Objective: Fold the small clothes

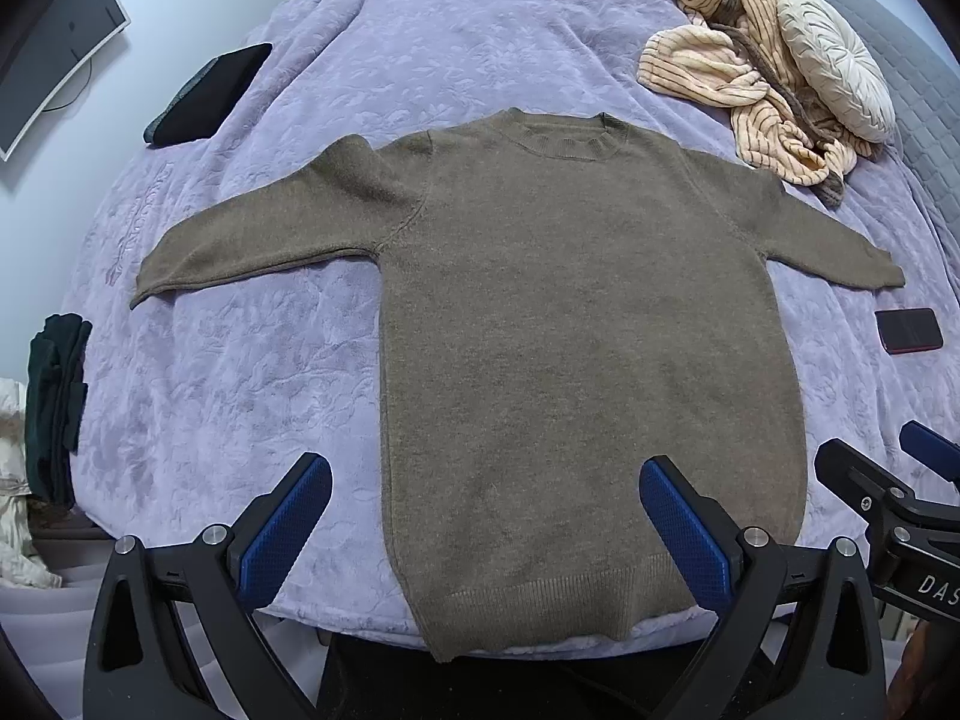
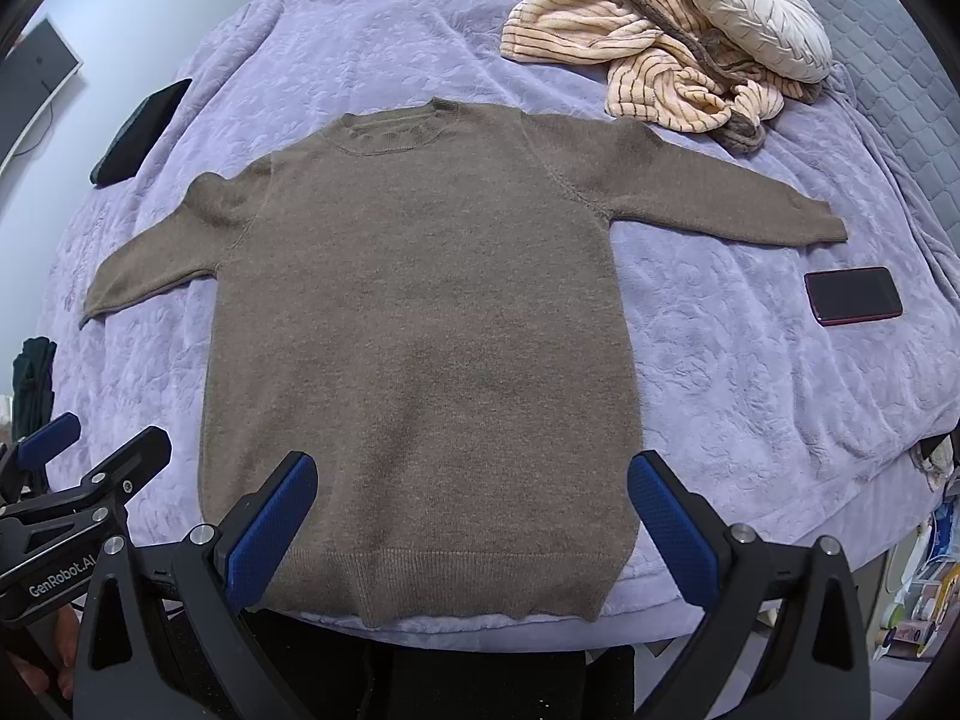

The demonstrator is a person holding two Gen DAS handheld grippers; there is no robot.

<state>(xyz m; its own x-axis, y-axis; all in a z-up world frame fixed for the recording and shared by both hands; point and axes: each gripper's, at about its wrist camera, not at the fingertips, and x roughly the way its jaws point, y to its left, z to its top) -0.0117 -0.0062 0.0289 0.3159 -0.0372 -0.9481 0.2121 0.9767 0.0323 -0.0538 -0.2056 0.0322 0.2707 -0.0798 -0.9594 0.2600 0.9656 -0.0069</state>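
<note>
A brown knit sweater (image 1: 576, 324) (image 2: 420, 324) lies flat on the lilac bed cover (image 1: 240, 372) (image 2: 750, 384), neck away from me, both sleeves spread sideways, ribbed hem at the near bed edge. My left gripper (image 1: 486, 480) hovers open above the hem's left part, blue pads wide apart, nothing between them. My right gripper (image 2: 474, 474) is open too, above the hem's middle and right part. Each gripper shows at the edge of the other's view: the right gripper (image 1: 900, 480) and the left gripper (image 2: 78, 468).
A striped peach garment (image 1: 738, 78) (image 2: 648, 60) and a round white cushion (image 1: 834, 60) (image 2: 750, 6) lie far right. A dark phone (image 1: 909, 330) (image 2: 852, 295) rests below the right sleeve cuff. A folded black item (image 1: 210, 93) (image 2: 141, 132) sits far left; dark clothes (image 1: 54, 408) hang at the left edge.
</note>
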